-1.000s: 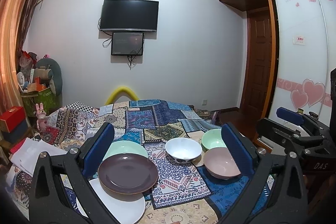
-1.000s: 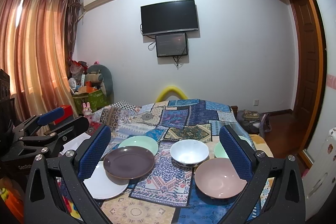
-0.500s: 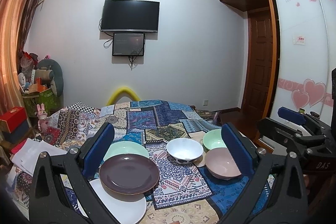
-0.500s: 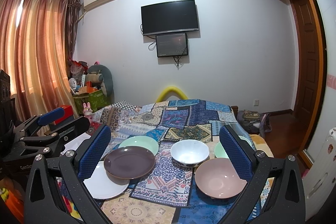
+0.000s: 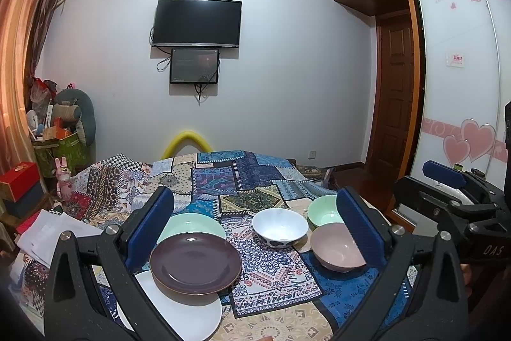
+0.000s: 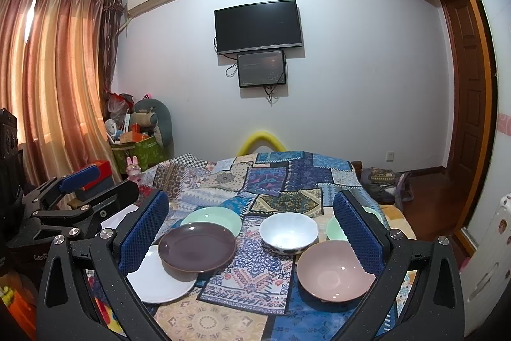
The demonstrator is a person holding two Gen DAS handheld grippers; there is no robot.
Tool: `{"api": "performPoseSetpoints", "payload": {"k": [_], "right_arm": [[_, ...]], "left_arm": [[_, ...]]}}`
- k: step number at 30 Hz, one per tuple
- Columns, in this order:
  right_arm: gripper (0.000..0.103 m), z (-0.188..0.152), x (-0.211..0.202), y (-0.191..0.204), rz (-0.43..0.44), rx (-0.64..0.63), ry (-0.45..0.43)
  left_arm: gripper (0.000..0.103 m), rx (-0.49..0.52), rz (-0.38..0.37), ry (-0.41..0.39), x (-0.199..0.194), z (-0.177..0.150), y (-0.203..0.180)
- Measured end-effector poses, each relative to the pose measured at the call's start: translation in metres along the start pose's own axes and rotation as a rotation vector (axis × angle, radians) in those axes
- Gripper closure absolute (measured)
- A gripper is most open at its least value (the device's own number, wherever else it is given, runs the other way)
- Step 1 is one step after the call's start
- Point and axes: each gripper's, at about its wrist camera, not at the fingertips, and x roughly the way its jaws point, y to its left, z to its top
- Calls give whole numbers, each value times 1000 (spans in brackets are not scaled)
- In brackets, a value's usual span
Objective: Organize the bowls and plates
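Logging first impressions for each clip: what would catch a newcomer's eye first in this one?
The crockery on the patchwork cloth: a dark purple plate overlapping a white plate and a green plate at left, and a white bowl, pink bowl and green bowl at right. The open left gripper and right gripper frame them, holding nothing.

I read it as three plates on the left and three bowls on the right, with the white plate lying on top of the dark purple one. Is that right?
Not quite. The stacking is reversed: the dark purple plate lies on top, overlapping the white plate, as the right wrist view shows. The rest holds: the green plate is the third on the left, and the white bowl, pink bowl and green bowl sit on the right.
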Motion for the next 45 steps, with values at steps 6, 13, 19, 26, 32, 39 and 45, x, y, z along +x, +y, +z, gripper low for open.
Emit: {"api": "performPoseSetpoints", "payload": {"k": [6, 13, 19, 26, 32, 39, 45], "right_arm": [[0, 0, 0, 2, 1, -4, 2], [0, -1, 1, 3, 3, -5, 5], [0, -2, 6, 6, -1, -7, 11], [0, -10, 30, 12, 18, 0, 53], [0, -30, 64, 21, 40, 11, 140], [0, -55, 112, 25, 63, 55, 273], [10, -77, 152, 28, 62, 71, 397]], "left_arm": [[0, -1, 0, -1, 0, 0, 0], [0, -8, 1, -1, 1, 0, 2], [0, -6, -3, -1, 5, -3, 5], [0, -28, -24, 31, 19, -11, 28], [0, -64, 8, 96, 41, -27, 65], [16, -117, 37, 263, 79, -59, 124], [30, -128, 85, 397, 121, -93, 168]]}}
